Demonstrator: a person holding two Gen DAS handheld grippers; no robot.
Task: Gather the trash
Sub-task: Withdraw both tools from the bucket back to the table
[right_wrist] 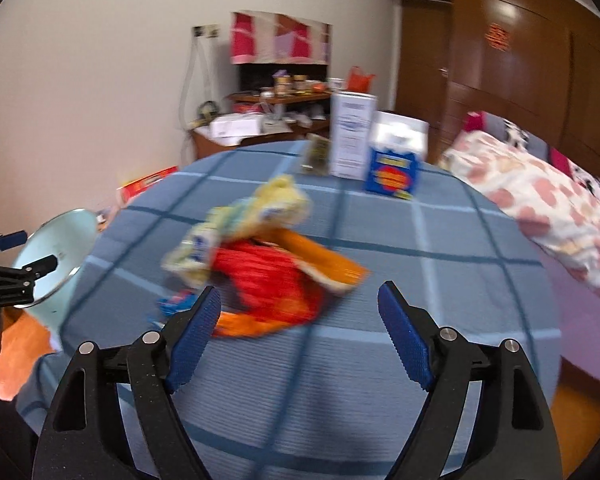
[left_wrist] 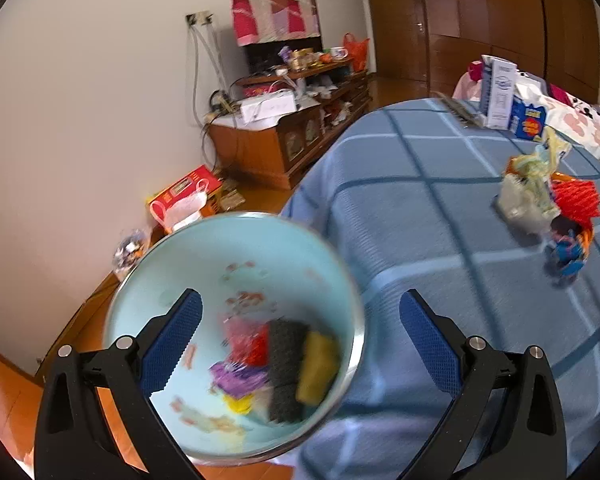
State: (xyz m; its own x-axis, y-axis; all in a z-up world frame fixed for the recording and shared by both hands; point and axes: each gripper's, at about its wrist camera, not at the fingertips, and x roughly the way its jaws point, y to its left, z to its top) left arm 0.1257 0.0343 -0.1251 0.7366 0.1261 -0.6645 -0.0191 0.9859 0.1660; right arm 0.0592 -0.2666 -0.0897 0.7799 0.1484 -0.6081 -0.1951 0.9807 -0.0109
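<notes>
A light blue bin stands beside the round table, below my open left gripper. Inside lie a black and yellow sponge and red, purple and yellow wrappers. On the blue checked tablecloth sits a pile of trash: pale plastic, red and orange wrappers, a small blue wrapper. In the right wrist view the pile lies just ahead of my open, empty right gripper. The bin and the left gripper show at the far left.
A white carton, a blue box and a dark packet stand at the table's far side. A bed with a flowered quilt is to the right. A cluttered wooden cabinet lines the wall.
</notes>
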